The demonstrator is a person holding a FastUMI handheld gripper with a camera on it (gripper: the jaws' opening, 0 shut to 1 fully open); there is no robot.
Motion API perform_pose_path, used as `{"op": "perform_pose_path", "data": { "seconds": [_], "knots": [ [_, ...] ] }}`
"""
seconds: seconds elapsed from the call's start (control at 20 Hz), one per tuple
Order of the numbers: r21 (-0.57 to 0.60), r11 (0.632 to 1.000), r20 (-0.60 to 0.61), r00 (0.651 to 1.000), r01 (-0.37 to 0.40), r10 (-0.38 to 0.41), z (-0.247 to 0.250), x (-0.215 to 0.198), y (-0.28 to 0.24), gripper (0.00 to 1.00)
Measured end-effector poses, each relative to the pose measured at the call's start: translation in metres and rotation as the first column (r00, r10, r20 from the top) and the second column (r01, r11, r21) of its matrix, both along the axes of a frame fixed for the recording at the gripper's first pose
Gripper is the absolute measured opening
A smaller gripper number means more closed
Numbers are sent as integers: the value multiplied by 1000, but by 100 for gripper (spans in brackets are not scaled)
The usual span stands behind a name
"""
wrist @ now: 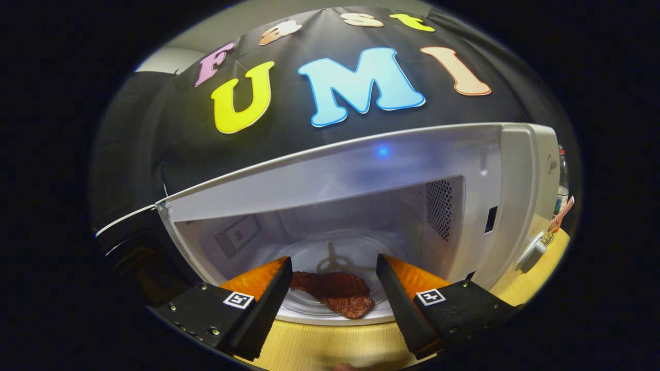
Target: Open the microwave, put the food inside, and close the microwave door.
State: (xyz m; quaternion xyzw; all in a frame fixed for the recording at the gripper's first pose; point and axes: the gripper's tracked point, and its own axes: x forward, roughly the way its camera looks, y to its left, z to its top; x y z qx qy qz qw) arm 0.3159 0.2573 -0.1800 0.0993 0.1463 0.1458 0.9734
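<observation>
The white microwave [515, 170] stands open in front of me, its dark door [126, 242] swung out to the left. A brown piece of meat [335, 292] lies on the glass turntable [309, 312] inside the cavity, near the front lip. My gripper [332, 268] is open, its two fingers spread wide on either side of the meat and not touching it. The fingertips sit at the cavity's mouth, with the meat just ahead of and between them.
The microwave rests on a light wooden table [330, 345]. A control knob [531, 255] sticks out on the microwave's right panel. A bottle [563, 185] stands behind the microwave's right side.
</observation>
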Motion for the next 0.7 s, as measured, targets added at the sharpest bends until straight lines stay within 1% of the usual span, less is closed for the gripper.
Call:
{"op": "perform_pose_path", "data": {
  "seconds": [0.15, 0.3, 0.55, 0.7],
  "knots": [
    [-19, 998, 20, 998, -56, 57, 25, -32, -1, 99],
    [-55, 995, 82, 993, -79, 84, 61, -64, -8, 99],
    [-27, 995, 133, 986, -96, 99, 117, -116, -10, 99],
    [-3, 990, 148, 979, -140, 139, 141, -154, 3, 99]
  ]
}}
